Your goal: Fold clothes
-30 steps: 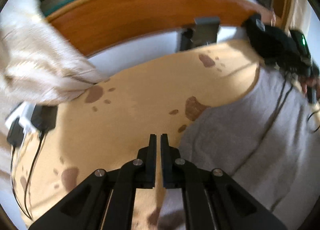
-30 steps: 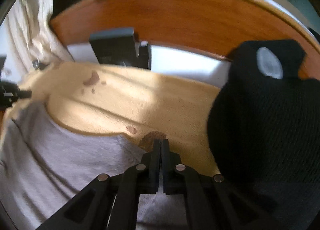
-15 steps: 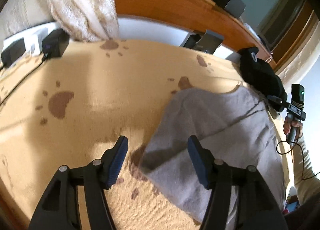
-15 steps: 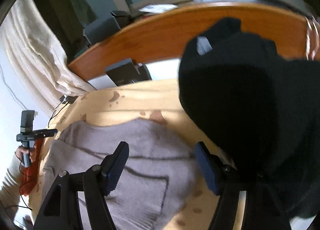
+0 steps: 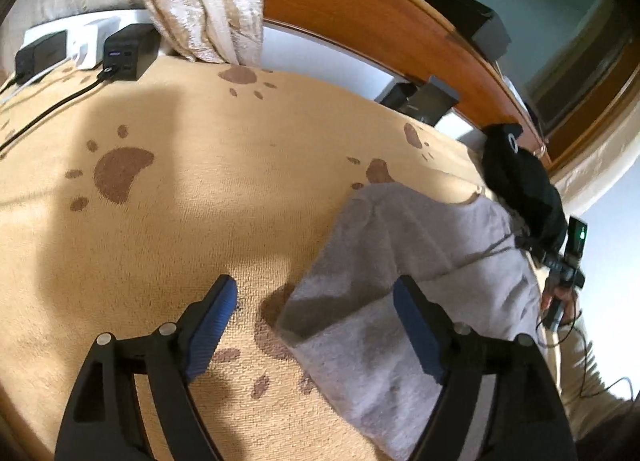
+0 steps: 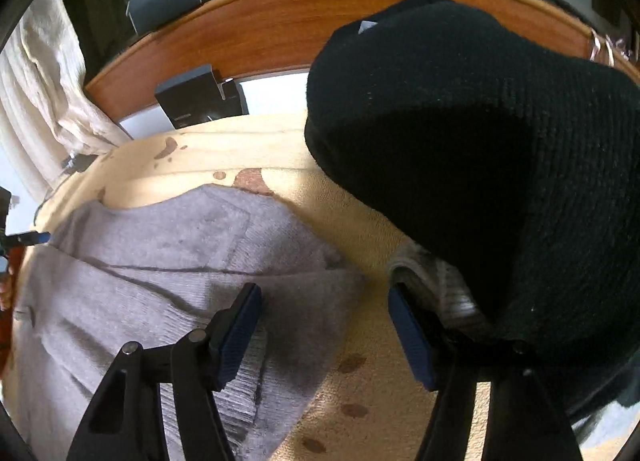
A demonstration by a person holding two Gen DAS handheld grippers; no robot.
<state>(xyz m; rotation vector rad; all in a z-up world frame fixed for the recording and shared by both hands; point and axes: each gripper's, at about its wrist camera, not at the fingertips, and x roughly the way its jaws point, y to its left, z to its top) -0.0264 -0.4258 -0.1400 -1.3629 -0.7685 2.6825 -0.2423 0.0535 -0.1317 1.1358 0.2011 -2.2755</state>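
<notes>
Both hand-held grippers released grey sweater (image 5: 404, 261) edge.

1. Grey knit sweater (image 5: 404, 261): near edge cut off by the frame bottom, right side under the black knit beanie (image 6: 480, 165).
2. Person's hand (image 5: 554, 293) at the right edge: mostly hidden.
3. Black chargers (image 5: 128, 57): labels unreadable.

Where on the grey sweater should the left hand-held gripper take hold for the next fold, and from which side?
Probably the near corner of the grey sweater, where its folded edge lies raised off the paw-print blanket. Come from the blanket side, one finger sliding under that edge. The left hand-held gripper already straddles this corner, its jaws opening and not yet pressing the cloth.
</notes>
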